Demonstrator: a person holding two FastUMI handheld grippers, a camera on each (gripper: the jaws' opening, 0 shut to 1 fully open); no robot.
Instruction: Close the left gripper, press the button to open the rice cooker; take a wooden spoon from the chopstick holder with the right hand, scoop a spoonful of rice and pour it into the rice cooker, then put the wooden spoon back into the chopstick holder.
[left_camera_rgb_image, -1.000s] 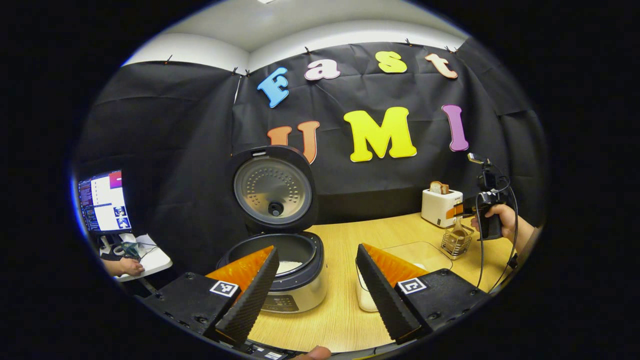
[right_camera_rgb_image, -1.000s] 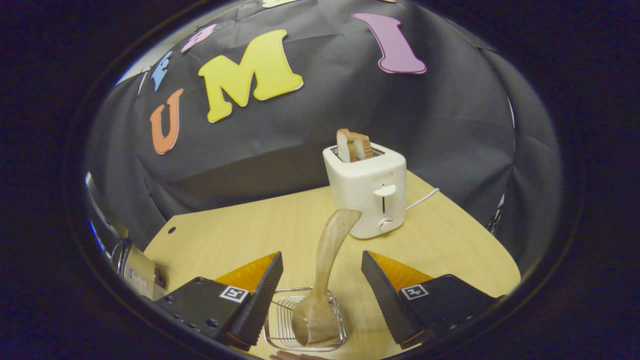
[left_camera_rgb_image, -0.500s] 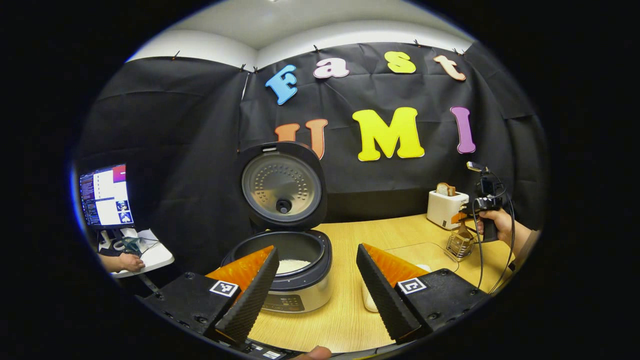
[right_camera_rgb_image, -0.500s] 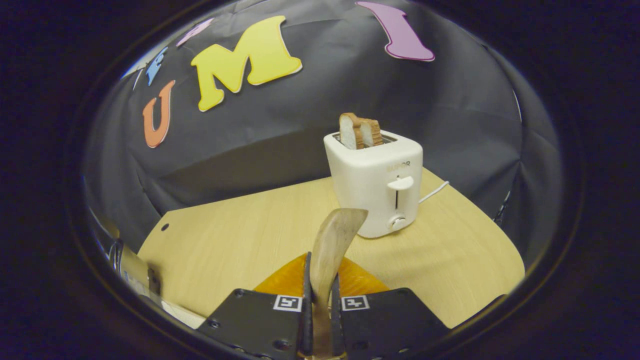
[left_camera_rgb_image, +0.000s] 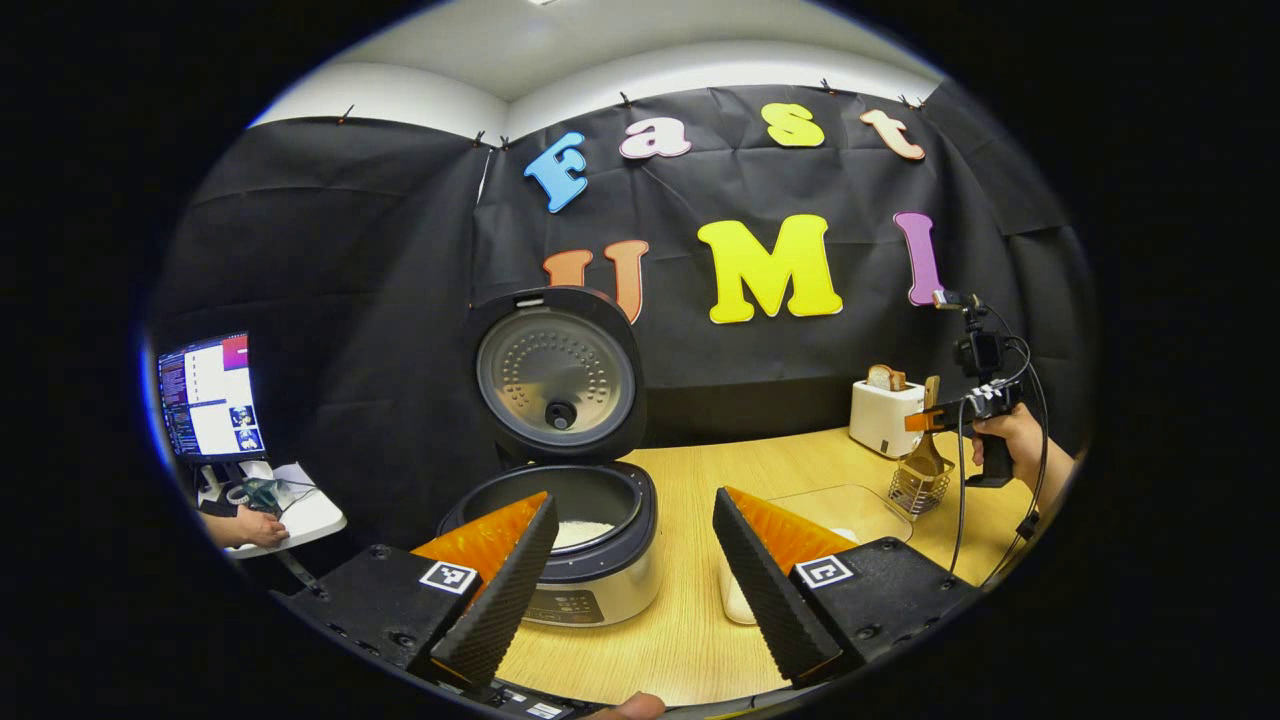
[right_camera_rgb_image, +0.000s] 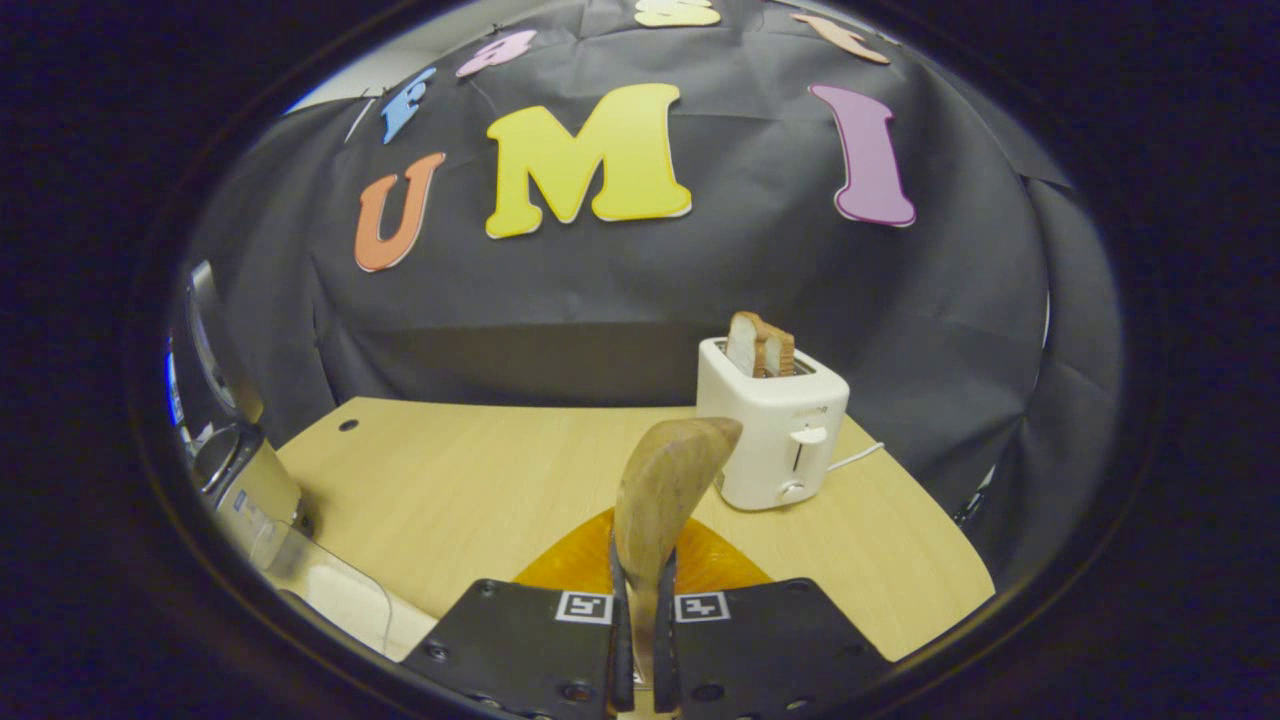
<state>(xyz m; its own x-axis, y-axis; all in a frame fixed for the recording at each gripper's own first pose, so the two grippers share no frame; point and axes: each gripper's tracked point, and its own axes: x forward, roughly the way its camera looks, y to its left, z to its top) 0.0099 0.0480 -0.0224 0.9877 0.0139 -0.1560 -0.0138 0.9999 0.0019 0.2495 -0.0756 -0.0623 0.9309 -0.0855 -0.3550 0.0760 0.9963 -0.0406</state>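
Note:
The rice cooker (left_camera_rgb_image: 590, 560) stands open with its lid (left_camera_rgb_image: 558, 372) upright and white rice in the pot. My left gripper (left_camera_rgb_image: 634, 497) hangs open in front of it, holding nothing. At the far right a hand holds my right gripper (left_camera_rgb_image: 925, 418), shut on the wooden spoon (left_camera_rgb_image: 929, 452) above the wire chopstick holder (left_camera_rgb_image: 913, 490). In the right gripper view, the right gripper (right_camera_rgb_image: 640, 575) clamps the wooden spoon's handle (right_camera_rgb_image: 664, 478), which sticks up forward. The spoon's bowl is hidden below the fingers.
A clear rice container (left_camera_rgb_image: 840, 505) sits on the wooden table (left_camera_rgb_image: 700, 480) between cooker and holder, partly behind my left gripper's finger. A white toaster (right_camera_rgb_image: 775, 440) with bread stands at the back right. A monitor (left_camera_rgb_image: 208, 398) and a person's hand are off the table's left.
The right gripper shut on the spoon's handle and has lifted it; the holder has dropped out of the right gripper view. The left gripper has stayed open and hardly moved.

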